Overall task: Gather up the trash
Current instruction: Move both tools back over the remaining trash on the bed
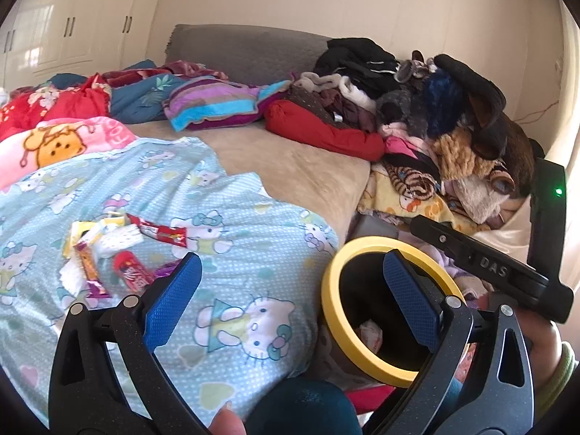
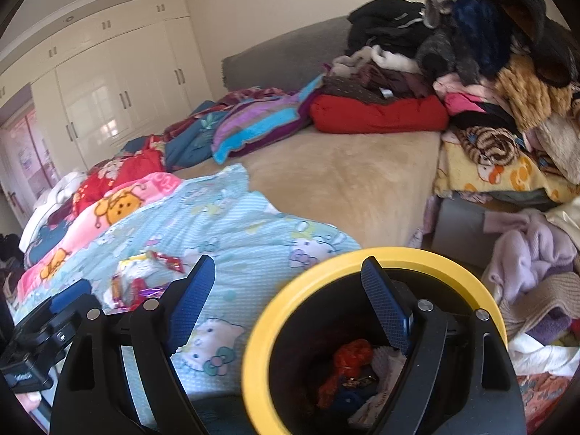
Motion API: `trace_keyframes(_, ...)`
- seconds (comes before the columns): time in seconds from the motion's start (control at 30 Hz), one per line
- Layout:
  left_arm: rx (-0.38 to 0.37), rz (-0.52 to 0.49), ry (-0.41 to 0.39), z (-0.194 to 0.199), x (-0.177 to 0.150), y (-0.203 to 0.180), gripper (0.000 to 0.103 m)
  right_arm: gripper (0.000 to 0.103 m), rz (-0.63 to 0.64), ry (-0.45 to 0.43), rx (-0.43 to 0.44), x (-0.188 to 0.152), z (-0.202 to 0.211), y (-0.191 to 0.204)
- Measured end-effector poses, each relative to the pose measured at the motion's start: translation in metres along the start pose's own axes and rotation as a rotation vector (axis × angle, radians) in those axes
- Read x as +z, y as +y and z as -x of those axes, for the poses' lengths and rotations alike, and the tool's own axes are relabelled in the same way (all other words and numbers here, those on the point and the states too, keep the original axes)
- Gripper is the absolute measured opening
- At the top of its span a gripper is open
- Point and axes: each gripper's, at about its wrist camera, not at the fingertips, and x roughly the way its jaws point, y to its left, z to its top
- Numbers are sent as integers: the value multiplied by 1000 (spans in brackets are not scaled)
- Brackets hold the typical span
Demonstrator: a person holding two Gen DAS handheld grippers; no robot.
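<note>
Only the right view showed the bin's (image 2: 261, 326) contents, perhaps wrappers; both grippers (image 1: 290, 279) (image 2: 290, 290) gaped empty near bed litter (image 1: 119, 250).

Left gripper (image 1: 291, 272) and right gripper (image 2: 288, 275), fingers spread wide, both empty.

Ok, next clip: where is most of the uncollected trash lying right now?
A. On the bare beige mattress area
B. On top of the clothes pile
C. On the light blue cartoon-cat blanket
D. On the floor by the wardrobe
C. The wrappers and crumpled tissue lie in a loose cluster on the light blue blanket, left of the yellow-rimmed bin, which already holds some trash; both grippers are open and empty.
</note>
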Motion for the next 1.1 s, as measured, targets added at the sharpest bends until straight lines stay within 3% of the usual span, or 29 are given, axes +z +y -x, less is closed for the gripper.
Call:
trace_keyframes(0.2, 22, 15, -22, 11, 2, 17, 92, 85, 44, -3, 20, 0, 4, 21)
trace_keyframes(1.1, 139, 159, -100, 42, 6, 102, 92, 86, 149, -26, 115, -12, 8, 92)
